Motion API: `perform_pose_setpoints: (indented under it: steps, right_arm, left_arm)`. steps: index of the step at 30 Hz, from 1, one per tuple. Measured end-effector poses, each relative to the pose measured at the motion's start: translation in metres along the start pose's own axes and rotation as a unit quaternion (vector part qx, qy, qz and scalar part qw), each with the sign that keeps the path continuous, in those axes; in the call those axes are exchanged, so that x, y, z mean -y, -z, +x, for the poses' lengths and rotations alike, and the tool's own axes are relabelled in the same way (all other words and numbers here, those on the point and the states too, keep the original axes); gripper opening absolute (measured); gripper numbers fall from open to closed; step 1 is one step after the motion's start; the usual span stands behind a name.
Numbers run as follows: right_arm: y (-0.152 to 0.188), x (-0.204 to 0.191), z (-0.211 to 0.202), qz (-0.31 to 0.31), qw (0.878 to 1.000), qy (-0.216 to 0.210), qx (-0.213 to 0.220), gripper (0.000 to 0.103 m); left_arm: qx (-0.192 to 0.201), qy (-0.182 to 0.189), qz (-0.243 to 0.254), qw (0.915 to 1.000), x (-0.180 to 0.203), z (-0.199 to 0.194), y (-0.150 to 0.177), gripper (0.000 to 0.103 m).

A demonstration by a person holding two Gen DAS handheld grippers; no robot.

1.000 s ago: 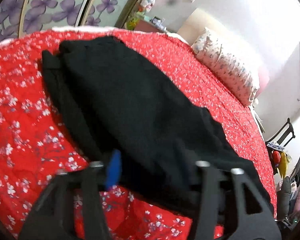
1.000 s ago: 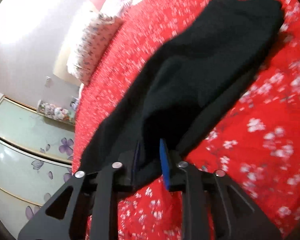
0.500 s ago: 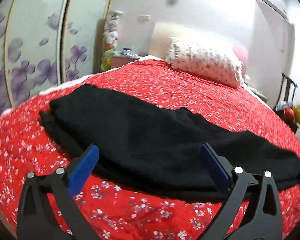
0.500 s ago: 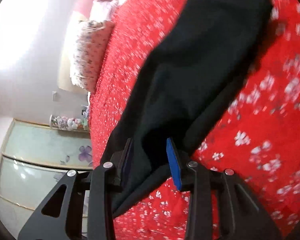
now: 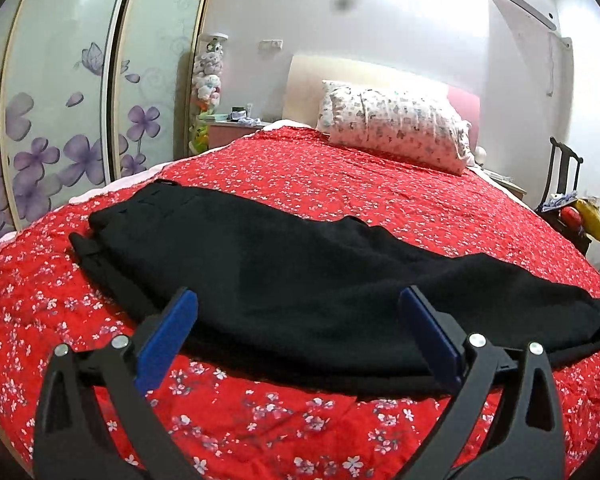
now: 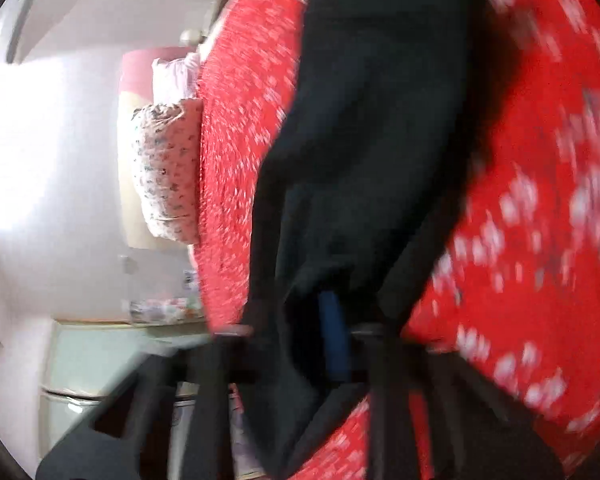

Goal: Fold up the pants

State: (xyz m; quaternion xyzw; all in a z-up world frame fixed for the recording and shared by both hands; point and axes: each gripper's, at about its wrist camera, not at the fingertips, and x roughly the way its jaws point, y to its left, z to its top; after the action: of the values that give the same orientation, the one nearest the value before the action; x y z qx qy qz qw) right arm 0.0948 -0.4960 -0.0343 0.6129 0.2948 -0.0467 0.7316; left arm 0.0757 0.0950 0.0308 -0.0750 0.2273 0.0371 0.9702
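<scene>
pinching the black pants (image 6: 380, 120), right gripper (image 6: 332, 336) clamped; left gripper (image 5: 300, 320) spread wide, empty.

Each black tool (image 5: 298, 334) has blue pads (image 5: 166, 334) and silver screws (image 5: 476, 339).

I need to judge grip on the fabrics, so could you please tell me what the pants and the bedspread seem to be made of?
Pants: matte black cloth, probably soft knit or fleece; it drapes limply without shine. Bedspread: red floral woven fabric, likely quilted cotton; puckered stitch lines show.
</scene>
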Motion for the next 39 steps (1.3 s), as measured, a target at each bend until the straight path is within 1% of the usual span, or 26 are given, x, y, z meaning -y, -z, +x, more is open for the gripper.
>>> perform_pose_setpoints:
  steps: [2, 3, 4, 6, 7, 8, 9, 11, 12, 14, 16, 17, 19, 20, 22, 23, 24, 25, 26, 27, 31, 33, 35, 37, 38, 39]
  right_arm:
    - [-0.004, -0.019, -0.014, -0.081, 0.996, -0.009, 0.033, 0.005]
    - [0.000, -0.035, -0.027, -0.145, 0.987, -0.011, 0.067, 0.005]
    - [0.005, -0.046, -0.035, -0.189, 0.978, -0.011, 0.090, 0.005]
    - [0.023, -0.065, -0.049, -0.312, 0.939, 0.026, 0.142, 0.005]
    - [0.027, -0.065, -0.049, -0.339, 0.929, 0.046, 0.143, 0.005]
    - [0.026, -0.059, -0.042, -0.347, 0.926, 0.078, 0.128, 0.005]
    - [0.021, -0.048, -0.032, -0.333, 0.932, 0.111, 0.096, 0.005]
    - [0.012, -0.026, -0.020, -0.286, 0.946, 0.151, 0.040, 0.005]
    - [0.007, -0.013, -0.018, -0.256, 0.955, 0.150, 0.011, 0.007]
    - [0.008, -0.004, -0.035, -0.241, 0.961, 0.134, -0.001, 0.007]
    - [0.009, -0.003, -0.055, -0.244, 0.960, 0.138, -0.010, 0.007]
    - [0.008, -0.003, -0.067, -0.244, 0.960, 0.138, -0.002, 0.007]
    - [-0.004, -0.006, -0.097, -0.239, 0.962, 0.129, 0.037, 0.007]
    - [-0.013, -0.008, -0.109, -0.236, 0.962, 0.128, 0.060, 0.010]
    - [-0.035, -0.016, -0.116, -0.233, 0.956, 0.151, 0.092, 0.037]
    - [-0.043, -0.018, -0.119, -0.234, 0.954, 0.159, 0.103, 0.064]
    - [-0.053, -0.020, -0.120, -0.241, 0.950, 0.164, 0.114, 0.065]
    - [-0.057, -0.023, -0.118, -0.249, 0.945, 0.173, 0.120, 0.064]
    - [-0.064, -0.023, -0.116, -0.257, 0.941, 0.185, 0.123, 0.059]
    - [-0.071, -0.022, -0.110, -0.264, 0.936, 0.198, 0.119, 0.053]
    - [-0.082, -0.018, -0.080, -0.283, 0.929, 0.223, 0.083, 0.051]
    - [-0.079, -0.019, -0.066, -0.304, 0.920, 0.235, 0.077, 0.051]
    - [-0.070, -0.016, -0.055, -0.334, 0.905, 0.257, 0.064, 0.051]
    - [-0.059, -0.017, -0.046, -0.379, 0.880, 0.281, 0.054, 0.049]
    - [-0.050, -0.018, -0.041, -0.402, 0.866, 0.293, 0.049, 0.043]
    - [-0.041, -0.018, -0.037, -0.434, 0.845, 0.309, 0.047, 0.037]
  left_arm:
    - [0.000, 0.001, -0.010, 1.0000, -0.004, 0.000, 0.000, 0.101]
    - [0.000, 0.002, -0.014, 0.9999, -0.006, 0.000, 0.000, 0.101]
    - [0.000, 0.003, -0.018, 0.9998, -0.008, 0.000, 0.000, 0.101]
    - [-0.005, 0.003, -0.027, 0.9996, -0.011, 0.002, -0.001, 0.101]
    - [-0.008, 0.003, -0.030, 0.9995, -0.012, 0.003, 0.000, 0.101]
    - [-0.010, 0.003, -0.032, 0.9994, -0.013, 0.004, 0.000, 0.101]
    - [-0.013, 0.003, -0.035, 0.9993, -0.015, 0.005, 0.000, 0.101]
    - [-0.016, 0.003, -0.040, 0.9991, -0.016, 0.006, 0.000, 0.101]
    - [-0.016, 0.003, -0.042, 0.9990, -0.018, 0.006, 0.000, 0.101]
    - [-0.015, 0.005, -0.047, 0.9987, -0.019, 0.005, 0.000, 0.101]
    - [-0.018, 0.005, -0.051, 0.9985, -0.021, 0.006, 0.000, 0.101]
    - [-0.019, 0.005, -0.051, 0.9985, -0.021, 0.007, 0.000, 0.101]
    - [-0.026, 0.004, -0.053, 0.9983, -0.022, 0.010, 0.001, 0.101]
    - [-0.028, 0.004, -0.053, 0.9982, -0.023, 0.010, 0.001, 0.101]
    - [-0.030, 0.003, -0.053, 0.9981, -0.022, 0.011, 0.001, 0.101]
    - [-0.030, 0.003, -0.054, 0.9981, -0.023, 0.011, 0.001, 0.101]
    - [-0.029, 0.002, -0.054, 0.9981, -0.023, 0.011, 0.001, 0.101]
    - [-0.029, 0.001, -0.053, 0.9982, -0.022, 0.011, 0.001, 0.101]
    - [-0.029, 0.000, -0.053, 0.9982, -0.022, 0.011, 0.000, 0.101]
    - [-0.030, -0.001, -0.051, 0.9982, -0.021, 0.011, 0.001, 0.101]
    - [-0.034, -0.003, -0.049, 0.9982, -0.020, 0.013, 0.001, 0.101]
    - [-0.036, -0.004, -0.050, 0.9981, -0.021, 0.014, 0.001, 0.101]
    - [-0.039, -0.004, -0.054, 0.9978, -0.022, 0.015, 0.001, 0.101]
    - [-0.043, -0.005, -0.059, 0.9973, -0.025, 0.018, 0.001, 0.101]
    - [-0.045, -0.005, -0.062, 0.9970, -0.026, 0.019, 0.001, 0.101]
    - [-0.047, -0.005, -0.064, 0.9968, -0.027, 0.019, 0.001, 0.101]
